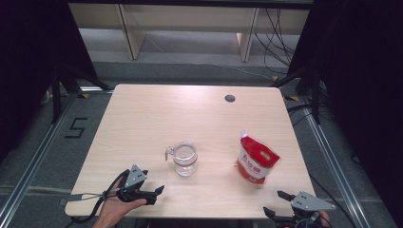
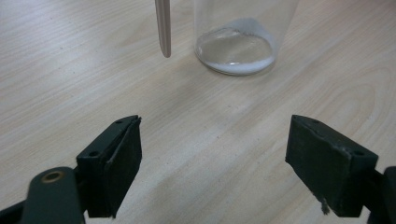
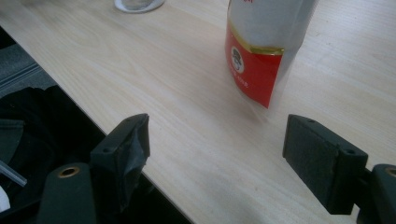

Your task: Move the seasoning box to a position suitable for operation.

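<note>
Glass jar (image 1: 185, 159) stands mid-bench (image 1: 142, 123), just ahead of my left claw (image 1: 159, 190), jaws wide and empty; red pouch (image 1: 256, 162) stands ahead of my right claw (image 1: 278, 202), equally wide.

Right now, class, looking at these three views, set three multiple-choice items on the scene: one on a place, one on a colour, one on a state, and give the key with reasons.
1. Where does the glass jar stand?
A. left of the pouch
B. right of the pouch
C. on the floor

2. What are the main colours of the pouch?
A. blue and yellow
B. red and white
C. green and black

3. How does the left gripper stand?
A. shut on the jar
C. shut on the pouch
B. open, holding nothing

Key: 1 A, the high view shows the jar to the pouch's left on the table; 2 B, its label is red on white; 3 B, bare wood lies between its jaws.
</note>
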